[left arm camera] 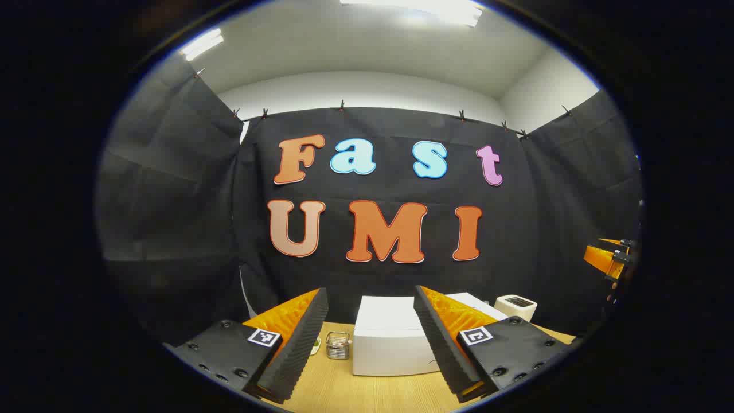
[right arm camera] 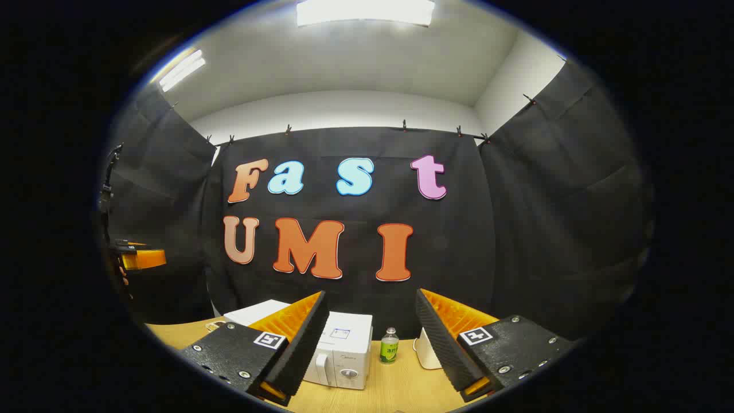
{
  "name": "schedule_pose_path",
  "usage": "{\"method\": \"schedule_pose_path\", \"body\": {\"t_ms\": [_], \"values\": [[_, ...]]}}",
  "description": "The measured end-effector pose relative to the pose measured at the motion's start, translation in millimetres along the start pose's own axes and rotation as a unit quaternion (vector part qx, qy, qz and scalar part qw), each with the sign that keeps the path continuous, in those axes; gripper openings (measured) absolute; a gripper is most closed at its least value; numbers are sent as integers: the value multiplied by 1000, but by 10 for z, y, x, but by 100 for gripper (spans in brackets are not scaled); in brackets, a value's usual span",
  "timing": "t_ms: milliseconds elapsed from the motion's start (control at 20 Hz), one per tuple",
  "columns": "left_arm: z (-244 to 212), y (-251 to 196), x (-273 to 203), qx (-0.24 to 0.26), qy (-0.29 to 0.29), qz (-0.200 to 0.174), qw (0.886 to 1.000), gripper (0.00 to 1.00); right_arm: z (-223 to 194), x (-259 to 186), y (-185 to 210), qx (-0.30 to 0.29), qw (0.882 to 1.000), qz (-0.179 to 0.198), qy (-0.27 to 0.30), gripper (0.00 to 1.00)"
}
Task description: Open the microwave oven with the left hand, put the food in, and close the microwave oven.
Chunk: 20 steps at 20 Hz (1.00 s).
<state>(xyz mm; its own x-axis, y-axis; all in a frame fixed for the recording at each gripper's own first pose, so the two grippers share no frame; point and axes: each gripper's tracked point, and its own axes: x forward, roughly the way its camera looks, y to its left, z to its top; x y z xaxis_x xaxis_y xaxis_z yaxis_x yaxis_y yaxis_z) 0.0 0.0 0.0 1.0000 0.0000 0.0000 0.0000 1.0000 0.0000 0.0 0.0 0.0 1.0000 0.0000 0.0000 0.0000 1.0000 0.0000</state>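
Nothing of the task looks done yet: the white box-shaped microwave oven (left arm camera: 393, 338) sits low in the centre of the left gripper view on the pale wooden surface (left arm camera: 367, 393), with its door apparently shut. In the right gripper view its handle and round dial show at lower centre, just right of that view's near finger. The left tool (left arm camera: 371, 338) hovers above the surface, fingers spread wide with nothing between them, framing the oven from well back. The right tool (right arm camera: 373, 344) is likewise wide open and holds nothing. Which item is the food I cannot tell; a small wire basket (left arm camera: 338, 345) stands just left of the oven, and a small green-labelled bottle (right arm camera: 389, 346) stands to its right. Opening, loading and closing all appear to remain
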Motion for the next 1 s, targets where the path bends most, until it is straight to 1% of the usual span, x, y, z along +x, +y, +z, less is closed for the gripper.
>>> {"method": "schedule_pose_path", "body": {"t_ms": [50,100,250,300,350,500,550,750,800,900,1000], "values": [[-18,-8,-1,1,1,-1,1000,98,-18,0,6,0,1000,2,0,94],[-9,-1,-14,4,1,1,1000,100,-15,-1,11,-1,1000,4,1,94],[-5,28,-20,13,-3,9,1000,94,-26,15,1,-4,1000,5,0,94],[-14,44,-18,13,-1,12,1000,98,-24,16,4,-3,1000,7,2,94],[-40,31,-23,13,2,12,1000,94,-40,9,16,-1,1000,10,5,94],[-73,31,-22,16,8,13,1000,94,3,18,34,-1,1000,15,4,94],[-82,33,-20,17,9,13,1000,98,-5,23,28,-5,1000,14,3,94],[-117,15,-12,26,10,13,1000,98,-59,31,56,-8,1000,20,5,94],[-128,6,-11,28,11,14,999,94,-72,38,50,-6,1000,21,6,95],[-132,-24,-17,28,11,12,999,97,-93,40,43,-5,1000,22,9,95],[-132,-25,-11,28,9,14,999,97,-109,39,47,-3,1000,22,11,95]]}}
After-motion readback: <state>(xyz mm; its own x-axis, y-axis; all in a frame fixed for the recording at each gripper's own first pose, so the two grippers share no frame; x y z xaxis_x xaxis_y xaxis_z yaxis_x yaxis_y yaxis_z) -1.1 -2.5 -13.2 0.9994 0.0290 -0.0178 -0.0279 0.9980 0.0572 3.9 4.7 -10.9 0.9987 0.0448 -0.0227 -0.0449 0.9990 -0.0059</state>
